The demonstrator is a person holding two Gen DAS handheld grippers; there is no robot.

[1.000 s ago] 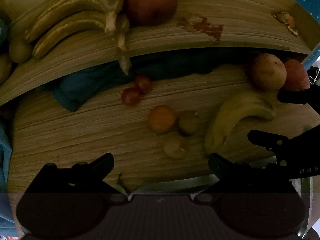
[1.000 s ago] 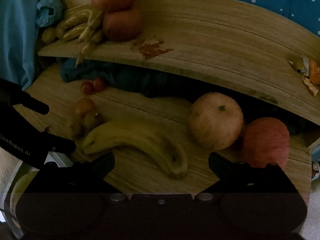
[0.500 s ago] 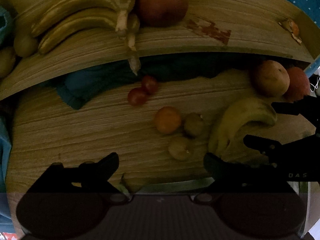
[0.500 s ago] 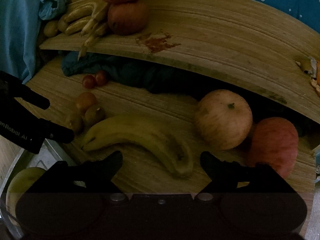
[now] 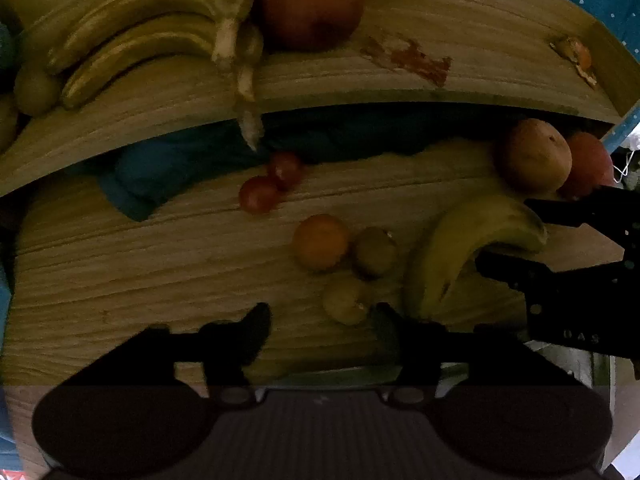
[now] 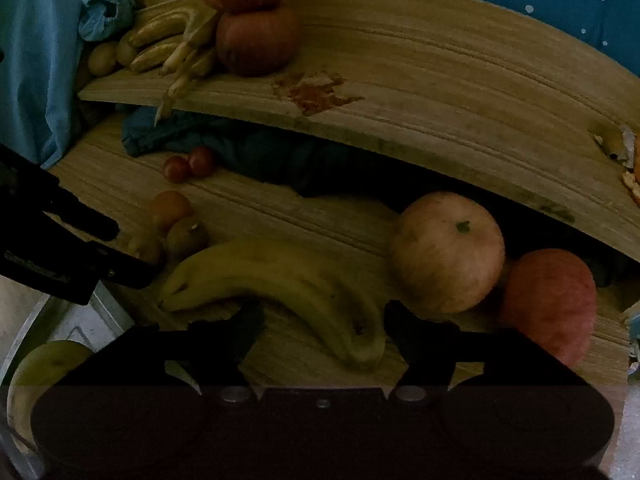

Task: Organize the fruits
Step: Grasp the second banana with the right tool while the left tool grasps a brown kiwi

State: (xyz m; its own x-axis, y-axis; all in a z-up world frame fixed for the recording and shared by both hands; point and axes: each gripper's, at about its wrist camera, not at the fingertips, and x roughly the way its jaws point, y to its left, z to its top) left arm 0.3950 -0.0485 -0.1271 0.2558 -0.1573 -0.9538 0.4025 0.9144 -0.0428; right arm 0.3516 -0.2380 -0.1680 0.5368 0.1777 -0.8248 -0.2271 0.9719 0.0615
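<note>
On the lower wooden board (image 5: 120, 264) lie a single banana (image 5: 460, 248) (image 6: 280, 276), a small orange (image 5: 320, 242), two kiwis (image 5: 374, 250) (image 5: 344, 300) and two cherry tomatoes (image 5: 260, 194). A pale apple (image 6: 446, 252) and a red apple (image 6: 548, 300) sit to the right. My left gripper (image 5: 320, 320) is open, with the near kiwi just ahead of its right finger. My right gripper (image 6: 322, 320) is open, and the banana's near end lies between its fingers, close to the right one. Neither gripper holds anything.
A raised wooden shelf (image 6: 440, 80) at the back carries a banana bunch (image 5: 152, 32) and stacked red apples (image 6: 256, 36). A blue cloth (image 5: 140, 172) lies under its edge. A metal tray (image 6: 112, 308) at the near left holds a greenish fruit (image 6: 44, 364).
Both grippers have moved forward toward the fruit and their jaws have narrowed. The right gripper now straddles the banana's end; the left is now close to the near kiwi.
</note>
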